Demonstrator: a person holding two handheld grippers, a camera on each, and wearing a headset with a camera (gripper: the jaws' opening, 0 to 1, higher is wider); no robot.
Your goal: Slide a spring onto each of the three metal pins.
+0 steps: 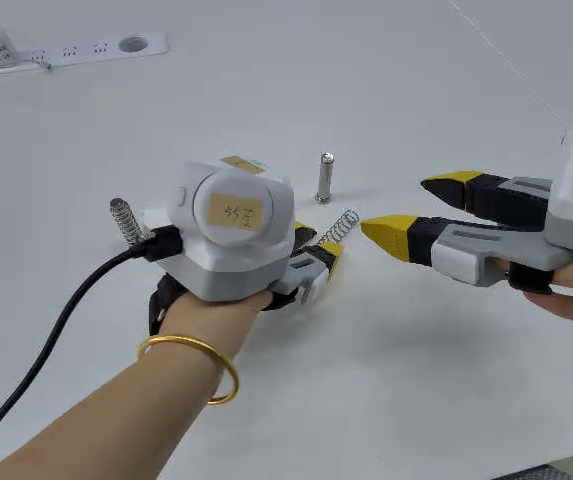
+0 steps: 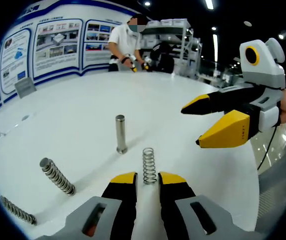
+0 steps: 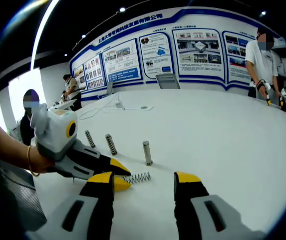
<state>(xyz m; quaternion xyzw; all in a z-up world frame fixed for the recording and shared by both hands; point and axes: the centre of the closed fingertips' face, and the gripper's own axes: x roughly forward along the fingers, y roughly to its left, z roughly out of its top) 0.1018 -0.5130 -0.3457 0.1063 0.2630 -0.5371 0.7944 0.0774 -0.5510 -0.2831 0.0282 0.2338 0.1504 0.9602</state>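
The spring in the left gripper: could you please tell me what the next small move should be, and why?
Probably carry the spring over the bare pin and lower it on. The left gripper is shut on the spring, the bare pin stands upright just beyond it, and the two other pins already wear springs. The right gripper is open nearby.

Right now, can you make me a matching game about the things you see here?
Things:
1. bare pin
2. loose spring
3. right hand-held gripper
4. power strip

States:
A. open, holding nothing
B. standing upright
C. lying far back on the left
D. pinched by the left hand-held gripper

Pairs: 1-B, 2-D, 3-A, 4-C
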